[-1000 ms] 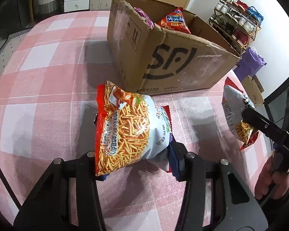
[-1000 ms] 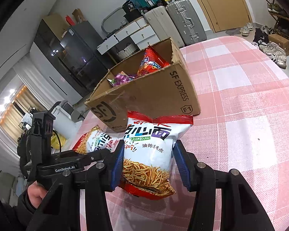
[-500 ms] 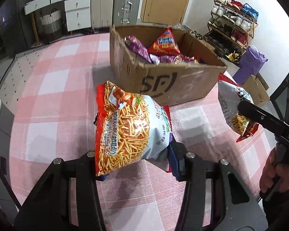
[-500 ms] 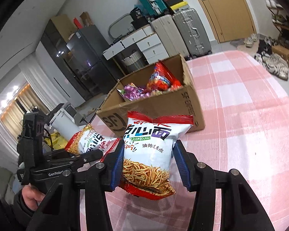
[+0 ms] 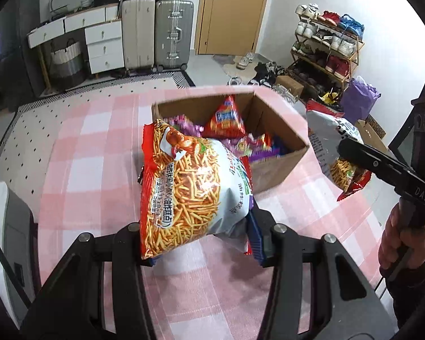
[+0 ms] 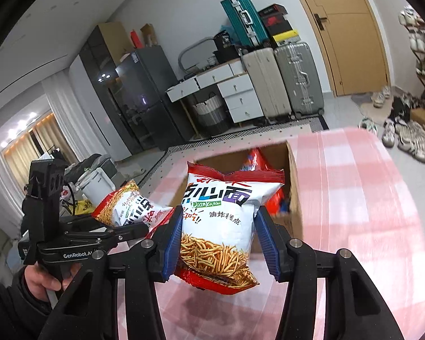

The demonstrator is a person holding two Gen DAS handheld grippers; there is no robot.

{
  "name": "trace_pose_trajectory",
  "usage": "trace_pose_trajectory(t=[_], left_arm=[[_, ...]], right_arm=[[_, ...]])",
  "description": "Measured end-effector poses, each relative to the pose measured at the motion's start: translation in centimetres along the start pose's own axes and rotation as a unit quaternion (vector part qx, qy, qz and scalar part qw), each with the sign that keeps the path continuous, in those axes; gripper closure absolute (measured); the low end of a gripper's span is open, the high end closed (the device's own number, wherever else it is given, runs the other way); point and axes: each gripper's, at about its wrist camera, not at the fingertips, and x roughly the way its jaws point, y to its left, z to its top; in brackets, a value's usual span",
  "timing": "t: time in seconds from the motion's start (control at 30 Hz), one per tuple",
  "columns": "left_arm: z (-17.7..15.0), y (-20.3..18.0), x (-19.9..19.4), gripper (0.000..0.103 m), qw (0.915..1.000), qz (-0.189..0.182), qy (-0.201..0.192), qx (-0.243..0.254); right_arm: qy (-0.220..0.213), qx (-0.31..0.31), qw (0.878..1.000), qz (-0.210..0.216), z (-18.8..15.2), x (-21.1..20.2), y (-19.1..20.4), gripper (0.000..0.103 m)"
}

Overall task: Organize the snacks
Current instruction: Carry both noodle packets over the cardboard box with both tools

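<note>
My left gripper (image 5: 201, 243) is shut on a red and white bag of fried noodle snack (image 5: 189, 192), held in the air in front of an open cardboard box (image 5: 280, 167). The box holds several snack bags, among them a red one (image 5: 226, 119) and purple ones (image 5: 257, 150). My right gripper (image 6: 218, 243) is shut on a second noodle snack bag (image 6: 221, 218), also held up before the box (image 6: 294, 189). Each gripper shows in the other's view, the right one (image 5: 351, 155) at the box's right, the left one (image 6: 133, 226) to the left.
The box stands on a table with a pink and white checked cloth (image 5: 79, 170). Beyond the table are suitcases (image 5: 172, 34), white drawers (image 5: 99, 42), a door (image 5: 232, 11) and a shoe rack (image 5: 325, 45). A white appliance (image 6: 96, 184) stands left of the table.
Both grippers have risen with their bags, so the views now look down into the open box. The box appears smaller and farther below.
</note>
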Motion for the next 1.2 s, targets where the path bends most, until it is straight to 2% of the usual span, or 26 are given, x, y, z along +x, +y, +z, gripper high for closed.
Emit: trace_pose_trajectory(t=[0.3,0.53,0.77,1.2], left_arm=[[4.7,0.2,-2.5,0.058,0.9997,-0.015,-0.020,-0.002],[8.1,-0.7,-3.1,0.058,0.9993,-0.014,-0.032,0.009],[10.3,-0.1,1.0,0.058,0.9997,-0.015,-0.014,-0.012],[10.5,0.8,8.7,0.058,0.9988,-0.032,0.024,-0.030]], right_arm=[[-0.011,-0.032,0.999,0.001,4.4,0.2,1.2,0.053],[-0.018,-0.039,0.999,0.001,7.2,0.9,1.5,0.053],[0.000,-0.038,0.999,-0.005,8.9,3.7,1.4,0.053],[0.024,-0.030,0.999,-0.023,8.8,8.8,-0.6,0.053]])
